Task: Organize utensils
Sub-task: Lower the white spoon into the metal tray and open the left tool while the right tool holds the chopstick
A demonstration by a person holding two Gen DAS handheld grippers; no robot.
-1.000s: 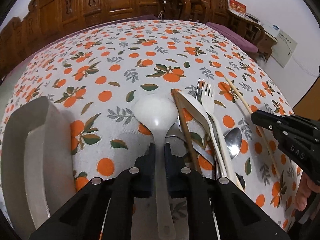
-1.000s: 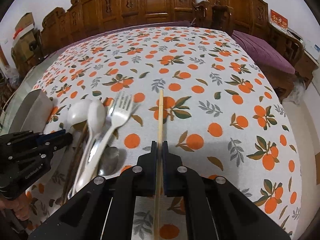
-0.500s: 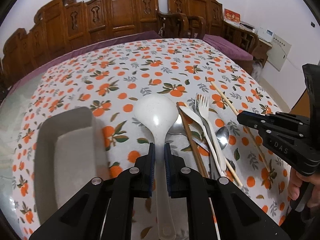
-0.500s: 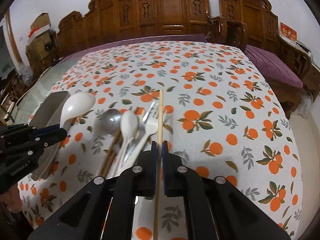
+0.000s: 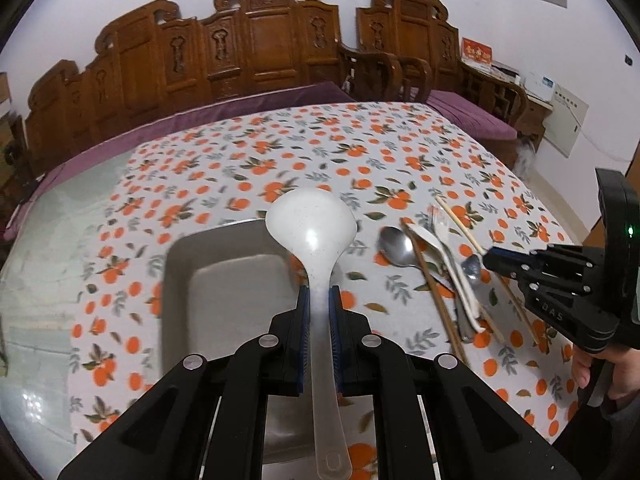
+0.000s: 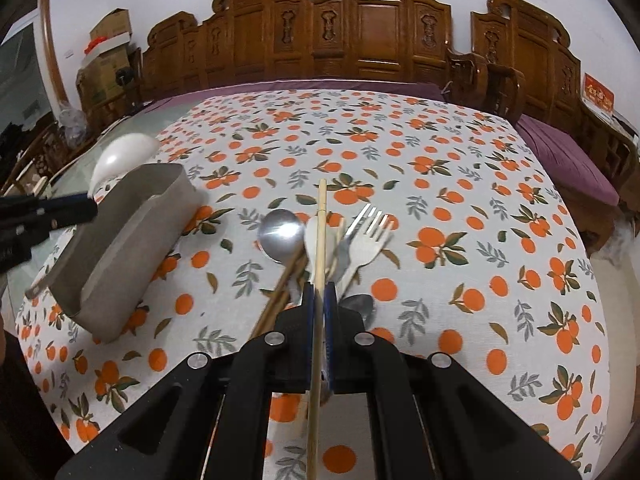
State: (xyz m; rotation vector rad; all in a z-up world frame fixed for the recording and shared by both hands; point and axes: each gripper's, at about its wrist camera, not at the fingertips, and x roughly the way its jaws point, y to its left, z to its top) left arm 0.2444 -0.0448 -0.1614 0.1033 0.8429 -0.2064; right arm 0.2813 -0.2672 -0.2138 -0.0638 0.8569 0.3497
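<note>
My left gripper (image 5: 319, 294) is shut on the handle of a white plastic ladle (image 5: 311, 229), lifted over the right side of a grey rectangular tray (image 5: 176, 280). My right gripper (image 6: 319, 290) is shut on a pale wooden chopstick (image 6: 321, 224), held above the utensil pile. In that pile lie a metal spoon (image 6: 280, 234), a white spoon (image 6: 310, 236), a white fork (image 6: 370, 240) and brown chopsticks (image 6: 280, 292). The left wrist view shows the right gripper (image 5: 490, 259) beside the same pile (image 5: 436, 264). The ladle's bowl (image 6: 122, 152) shows beyond the tray (image 6: 132, 248) in the right wrist view.
An orange-patterned cloth (image 6: 460, 184) covers the table, with bare glass (image 5: 48, 240) at its left. Carved wooden chairs (image 6: 360, 28) and a purple cushion (image 6: 568, 152) line the far side. A hand (image 5: 596, 372) holds the right gripper's handle.
The left gripper has lifted the ladle off the pile and carried it left, over the tray. The right gripper has raised its chopstick and swung it left over the remaining utensils.
</note>
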